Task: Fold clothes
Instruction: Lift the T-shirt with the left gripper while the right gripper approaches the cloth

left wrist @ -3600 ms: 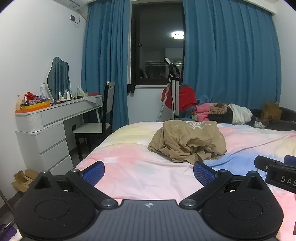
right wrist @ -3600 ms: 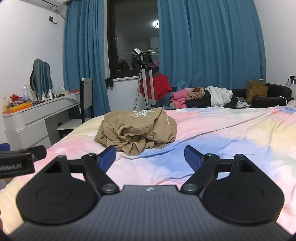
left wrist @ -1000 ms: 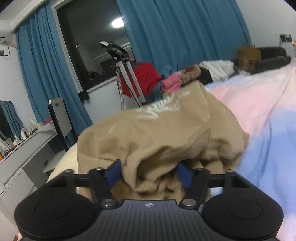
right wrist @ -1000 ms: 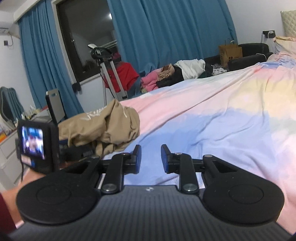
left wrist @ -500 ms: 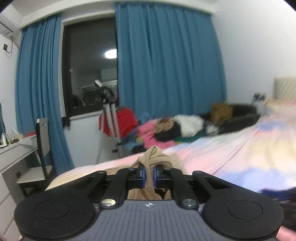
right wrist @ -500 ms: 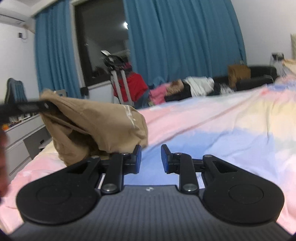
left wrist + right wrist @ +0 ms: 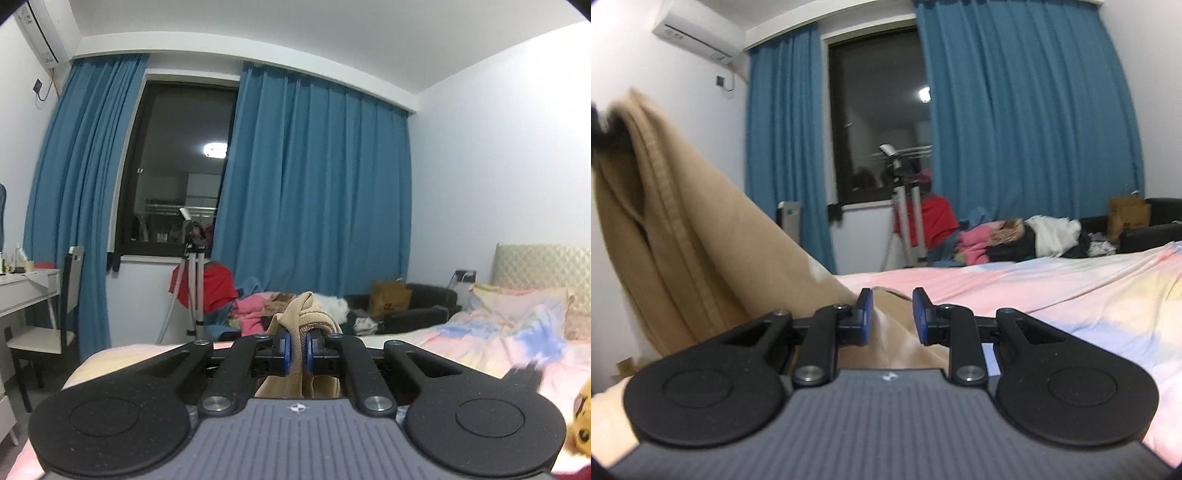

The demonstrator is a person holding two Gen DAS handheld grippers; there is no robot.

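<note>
My left tongs (image 7: 298, 350) are closed tight on a bunched ridge of a tan garment (image 7: 683, 229), with the cloth squeezed between the blue pads and the rest hanging down below them. Seen from my right wrist, the garment is held high at the upper left and drapes in a long slope down toward the bed (image 7: 1052, 288), where its lower part lies just under and in front of my right tongs (image 7: 892, 314). My right tongs stand partly open, with a clear gap between the pads; tan cloth shows through the gap, but the pads do not appear to press on it, so I judge they hold nothing. I judge the step in hand to be lifting the garment to shake it open and find its shape. The next move likely calls for my right tongs to take a second edge or corner, so the cloth can be spread flat on the bed. The garment is soft, heavy-looking knit, with seam lines running down its length and a pale mark near the lower slope. It is creased, not folded. A heap of other clothes (image 7: 1015, 236) lies beyond the bed.
</note>
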